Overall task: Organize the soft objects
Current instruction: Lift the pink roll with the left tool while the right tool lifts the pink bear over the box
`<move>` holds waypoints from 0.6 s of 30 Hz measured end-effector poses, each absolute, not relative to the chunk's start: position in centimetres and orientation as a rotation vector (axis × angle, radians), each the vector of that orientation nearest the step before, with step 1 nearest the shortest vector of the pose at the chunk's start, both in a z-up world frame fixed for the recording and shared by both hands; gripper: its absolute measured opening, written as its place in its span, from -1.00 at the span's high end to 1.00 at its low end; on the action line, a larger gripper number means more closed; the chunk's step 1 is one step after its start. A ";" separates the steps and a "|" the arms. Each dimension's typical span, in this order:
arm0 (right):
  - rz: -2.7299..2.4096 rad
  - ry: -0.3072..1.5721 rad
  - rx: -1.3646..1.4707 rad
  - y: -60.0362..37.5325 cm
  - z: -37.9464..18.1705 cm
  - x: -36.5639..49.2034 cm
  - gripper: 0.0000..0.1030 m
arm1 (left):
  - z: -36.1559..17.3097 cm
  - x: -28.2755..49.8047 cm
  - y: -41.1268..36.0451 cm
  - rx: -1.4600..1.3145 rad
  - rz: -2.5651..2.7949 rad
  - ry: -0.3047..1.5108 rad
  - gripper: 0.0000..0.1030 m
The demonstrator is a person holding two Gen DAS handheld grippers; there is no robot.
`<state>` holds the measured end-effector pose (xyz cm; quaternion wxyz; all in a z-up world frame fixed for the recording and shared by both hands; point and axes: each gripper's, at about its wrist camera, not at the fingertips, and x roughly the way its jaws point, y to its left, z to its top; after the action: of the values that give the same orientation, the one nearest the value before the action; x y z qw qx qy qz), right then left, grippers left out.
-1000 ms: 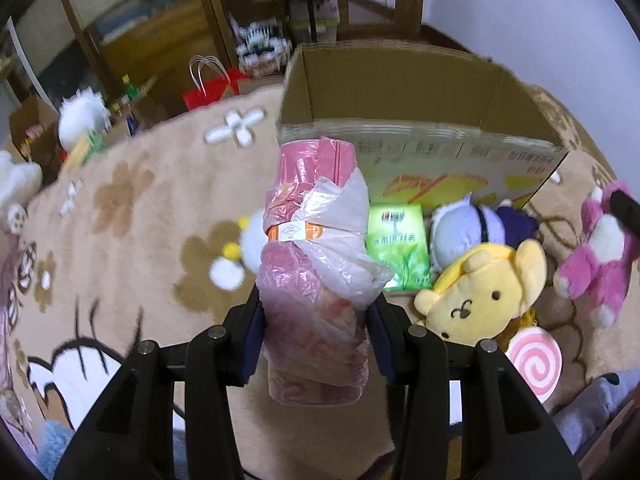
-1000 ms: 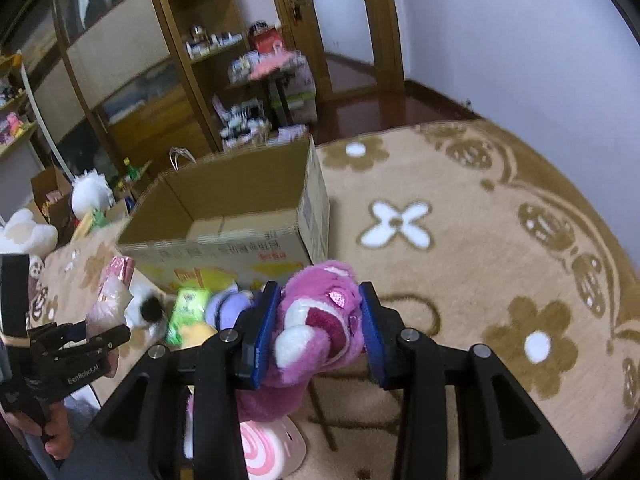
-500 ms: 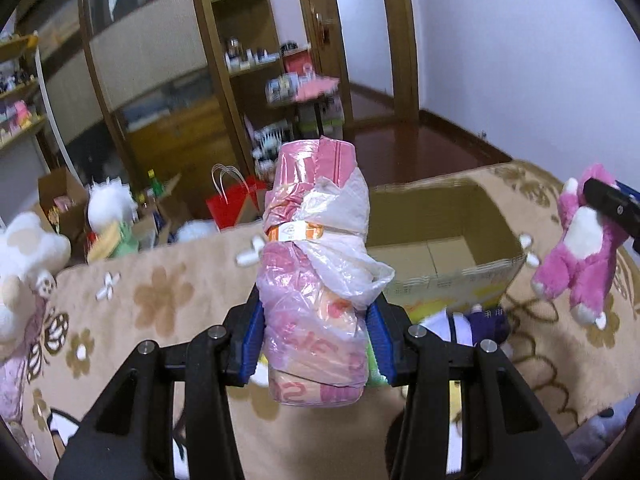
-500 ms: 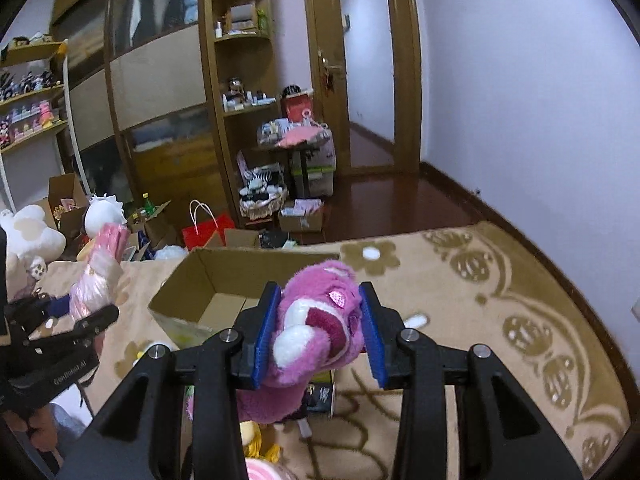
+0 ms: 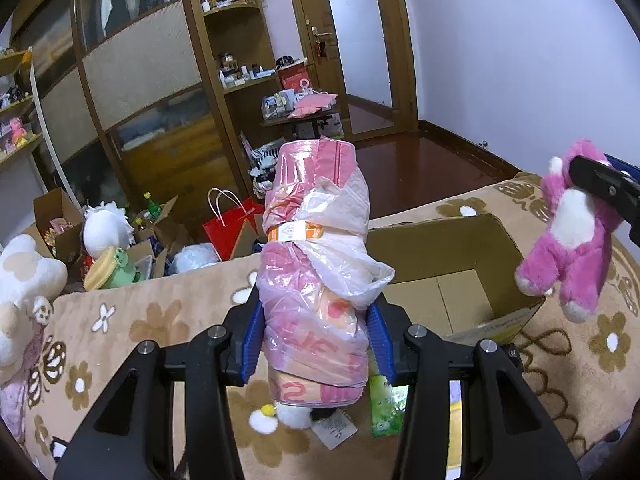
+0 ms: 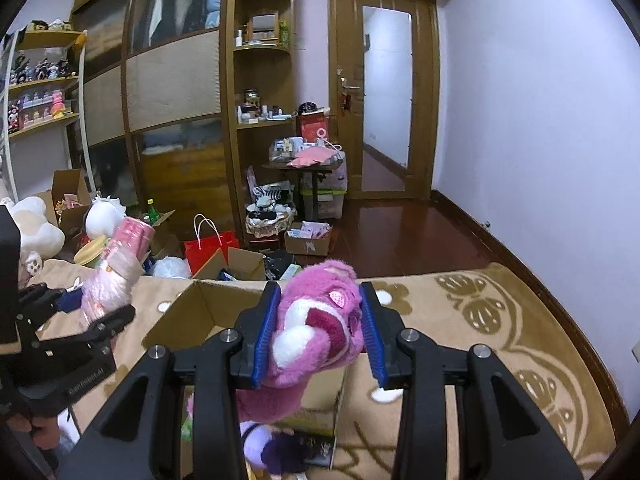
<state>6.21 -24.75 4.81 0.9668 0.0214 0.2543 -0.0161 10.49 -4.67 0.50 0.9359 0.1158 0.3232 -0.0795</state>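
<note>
The left tool (image 5: 316, 334) is clamped around the lower half of a pink plastic-wrapped bundle (image 5: 316, 264), held upright in the air just left of an open cardboard box (image 5: 452, 256) on the flower-patterned rug (image 5: 152, 320). The right tool (image 6: 318, 332) squeezes a pink plush bear (image 6: 316, 328) by its head, above the box. Both look light and squashy; the bundle's loose film seems slippery, so its firm middle is probably the safest hold.

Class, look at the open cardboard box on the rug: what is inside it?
The cardboard box shows only its bare flaps at the bottom; no toy lies in the visible part. The pink wrapped bundle in the left gripper hides its left portion.
</note>
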 end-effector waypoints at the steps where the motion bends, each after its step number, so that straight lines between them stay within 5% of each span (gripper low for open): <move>1: -0.031 0.512 0.038 -24.6 4.8 6.5 0.20 | 0.3 10.8 -4.8 0.228 -0.165 0.666 0.13; 18: -0.014 0.601 0.023 -24.5 0.3 11.6 0.20 | -4.6 14.7 -6.1 0.215 -0.186 0.795 0.13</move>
<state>11.62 -24.47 0.32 0.9551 0.0112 0.2959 -0.0070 14.72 -6.06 -4.57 0.9122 0.1045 0.3858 -0.0901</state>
